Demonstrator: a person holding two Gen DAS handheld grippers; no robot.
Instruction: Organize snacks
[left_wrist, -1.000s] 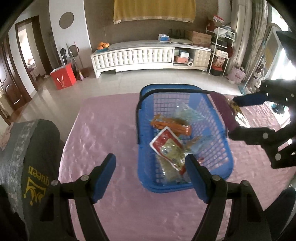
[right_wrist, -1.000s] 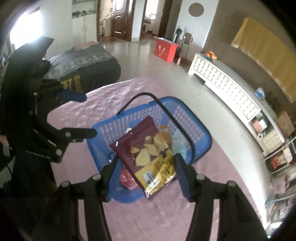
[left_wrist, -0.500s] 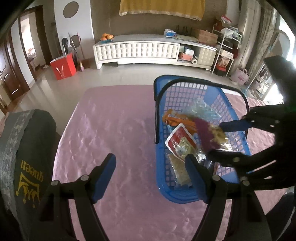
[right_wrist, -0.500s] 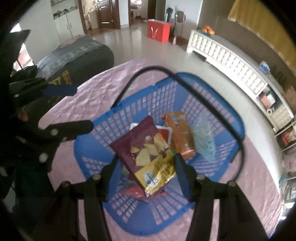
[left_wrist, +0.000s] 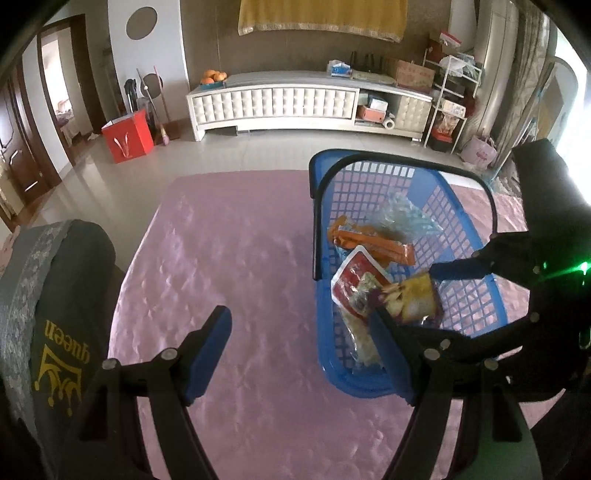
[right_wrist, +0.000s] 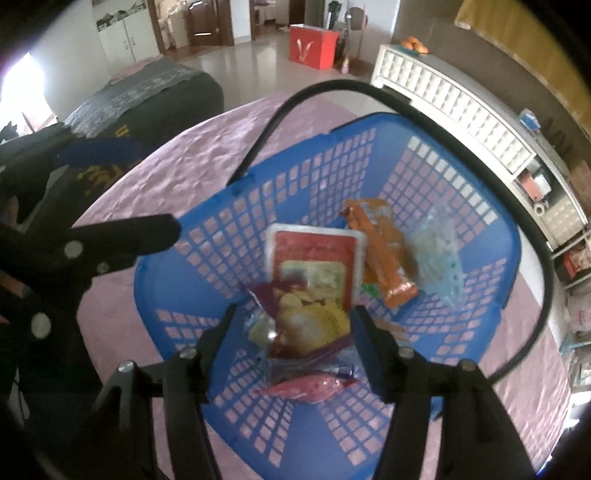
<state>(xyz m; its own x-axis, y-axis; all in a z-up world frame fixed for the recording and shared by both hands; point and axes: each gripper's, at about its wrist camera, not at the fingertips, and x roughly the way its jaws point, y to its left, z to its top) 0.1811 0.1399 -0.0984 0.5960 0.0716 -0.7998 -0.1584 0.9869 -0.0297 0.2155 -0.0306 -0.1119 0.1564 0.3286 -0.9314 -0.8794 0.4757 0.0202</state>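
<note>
Fingers of the right gripper (right_wrist: 291, 332) are spread at frame bottom, the purple-and-yellow foil chip bag (right_wrist: 310, 317) loose (seemingly just dropped) in the blue plastic mesh basket (right_wrist: 229, 229); left gripper (left_wrist: 299, 354) empty, agape; next, likely withdraw.

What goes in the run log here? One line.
task: organize snacks | left gripper: open, over pink tablecloth | right gripper: open, over blue basket | chip bag: in basket, blurred
</note>
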